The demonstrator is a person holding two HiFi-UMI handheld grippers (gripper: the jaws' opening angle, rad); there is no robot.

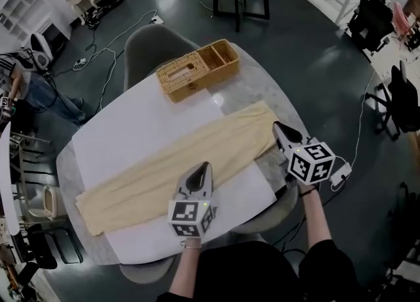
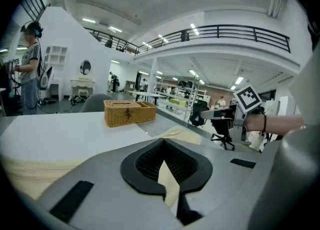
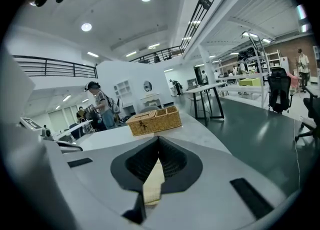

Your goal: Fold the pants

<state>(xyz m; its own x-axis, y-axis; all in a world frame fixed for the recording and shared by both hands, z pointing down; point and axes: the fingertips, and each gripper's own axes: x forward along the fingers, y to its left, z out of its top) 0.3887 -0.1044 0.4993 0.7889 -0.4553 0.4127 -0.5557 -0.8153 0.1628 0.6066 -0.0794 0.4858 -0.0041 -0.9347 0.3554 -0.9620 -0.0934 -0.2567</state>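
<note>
wicker basket (image 1: 197,69) at twelve o'clock on the table (image 1: 261,87), grey chair (image 1: 147,41) just behind it, person (image 1: 29,87) standing at nine o'clock.

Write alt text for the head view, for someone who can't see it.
A left gripper and right gripper pinch the near edge of cream pants laid on a white sheet. A wicker basket stands beyond them.

Pants (image 1: 177,156) near edge partly hidden behind left tool (image 1: 205,167), right tool (image 1: 277,126); person (image 1: 14,81) cut by left frame edge.
</note>
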